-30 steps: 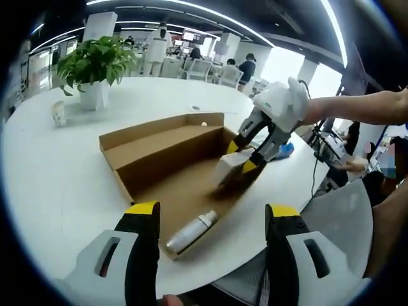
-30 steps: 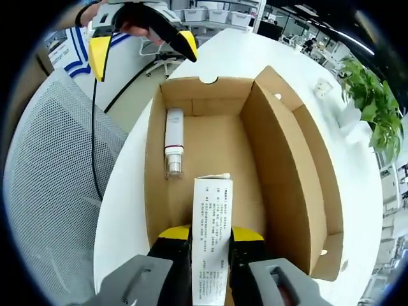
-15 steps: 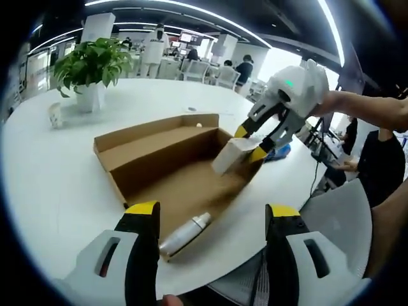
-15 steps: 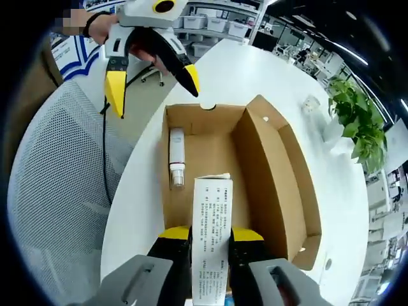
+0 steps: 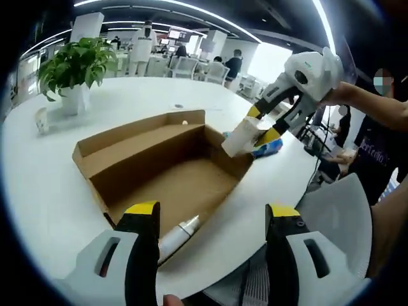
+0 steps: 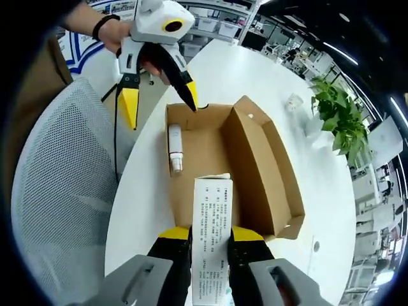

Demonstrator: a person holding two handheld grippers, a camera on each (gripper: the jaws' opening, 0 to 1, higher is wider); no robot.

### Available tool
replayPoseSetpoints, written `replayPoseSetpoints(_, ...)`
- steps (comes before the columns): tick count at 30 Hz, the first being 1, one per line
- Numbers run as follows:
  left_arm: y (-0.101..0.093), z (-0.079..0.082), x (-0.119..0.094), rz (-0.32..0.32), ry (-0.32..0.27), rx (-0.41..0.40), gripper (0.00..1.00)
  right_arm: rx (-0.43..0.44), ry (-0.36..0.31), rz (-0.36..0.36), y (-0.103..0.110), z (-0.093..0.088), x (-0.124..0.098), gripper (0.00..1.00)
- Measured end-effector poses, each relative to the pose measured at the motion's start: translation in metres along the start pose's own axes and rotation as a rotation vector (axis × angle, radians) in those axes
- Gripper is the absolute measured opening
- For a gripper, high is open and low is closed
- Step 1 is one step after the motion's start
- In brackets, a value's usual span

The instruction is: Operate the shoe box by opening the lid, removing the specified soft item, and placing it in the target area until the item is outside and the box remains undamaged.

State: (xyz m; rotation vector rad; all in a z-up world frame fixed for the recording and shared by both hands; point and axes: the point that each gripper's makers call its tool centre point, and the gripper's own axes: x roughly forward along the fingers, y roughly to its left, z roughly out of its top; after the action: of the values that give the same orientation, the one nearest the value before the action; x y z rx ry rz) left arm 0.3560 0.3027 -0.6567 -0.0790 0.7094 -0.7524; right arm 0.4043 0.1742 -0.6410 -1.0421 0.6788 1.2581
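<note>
The open cardboard shoe box (image 5: pixel 185 182) lies on the white table, its lid folded back. A white bottle (image 5: pixel 175 233) rests in its near corner. My right gripper (image 5: pixel 263 125) hangs above the box's far right rim, shut on a small white printed carton (image 5: pixel 239 139). In the right gripper view that carton (image 6: pixel 211 220) stands between my right gripper's (image 6: pixel 211 237) jaws, high over the box (image 6: pixel 264 172) and the bottle (image 6: pixel 174 150). My left gripper (image 5: pixel 212 213) is open with nothing in it, at the box's near end. It also appears, open, as the left gripper (image 6: pixel 160 109) beyond the box.
A potted plant (image 5: pixel 70 64) and a small cup (image 5: pixel 41 118) stand on the far left of the table. A blue item (image 5: pixel 269 147) lies just past the box. A grey mesh chair (image 6: pixel 57 191) sits at the table edge. People sit in the background.
My right gripper has risen with the white carton, from inside the box to well above its rim. The left gripper has stayed open near the box's end.
</note>
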Motion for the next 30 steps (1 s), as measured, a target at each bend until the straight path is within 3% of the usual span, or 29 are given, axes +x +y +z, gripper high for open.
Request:
replayPoseSetpoints(4, -0.005, 0.001, 0.008, -0.019, 0.011, 0.010, 0.66, -0.006, -0.006, -0.030, -0.002, 0.000, -0.015, 0.17)
replayPoseSetpoints(9, -0.014, 0.002, 0.016, -0.042, 0.024, 0.029, 0.66, 0.002, 0.013, -0.054, -0.003, -0.013, -0.028, 0.17)
replayPoseSetpoints(30, -0.015, 0.003, 0.020, -0.041, 0.052, 0.051, 0.66, 0.114, 0.071, -0.051, 0.028, -0.086, -0.031, 0.17)
